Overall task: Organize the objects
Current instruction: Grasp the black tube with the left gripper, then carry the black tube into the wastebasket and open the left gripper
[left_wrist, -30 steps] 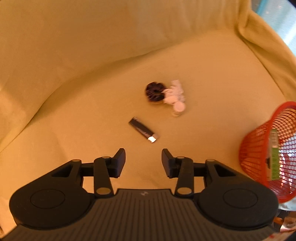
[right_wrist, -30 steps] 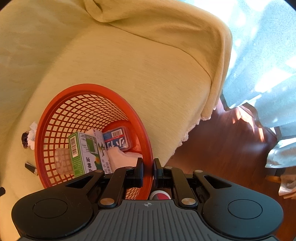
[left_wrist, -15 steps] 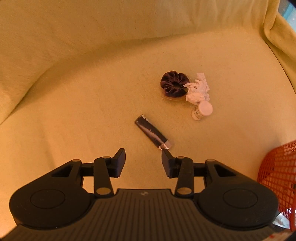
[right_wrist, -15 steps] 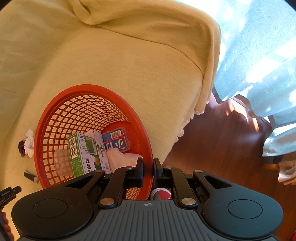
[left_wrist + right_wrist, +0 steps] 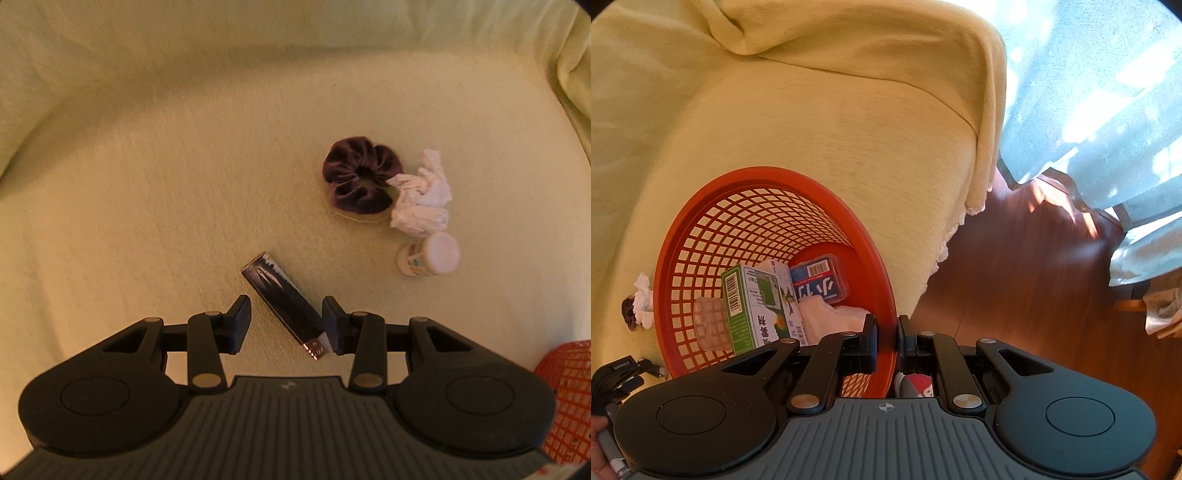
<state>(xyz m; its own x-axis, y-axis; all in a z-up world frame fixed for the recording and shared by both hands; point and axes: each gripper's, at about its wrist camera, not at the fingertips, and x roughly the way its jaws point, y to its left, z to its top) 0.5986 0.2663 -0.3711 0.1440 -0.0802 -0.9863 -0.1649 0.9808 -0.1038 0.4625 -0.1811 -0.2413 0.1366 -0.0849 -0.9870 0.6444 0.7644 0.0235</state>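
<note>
The black tube (image 5: 283,302) lies slanted on the yellow-covered sofa seat (image 5: 147,206), its metallic end between the spread fingers of the left gripper (image 5: 286,325), close to the right finger, jaws wide apart with nothing gripped. Just beyond sit a dark purple scrunchie (image 5: 360,179), a crumpled white tissue (image 5: 423,201) touching it, and a small white-capped jar (image 5: 430,255) on its side. Over on the right, the right gripper (image 5: 886,341) is clamped on the rim of the red mesh basket (image 5: 768,218), which holds a green box (image 5: 753,306) and a blue packet (image 5: 820,282).
</note>
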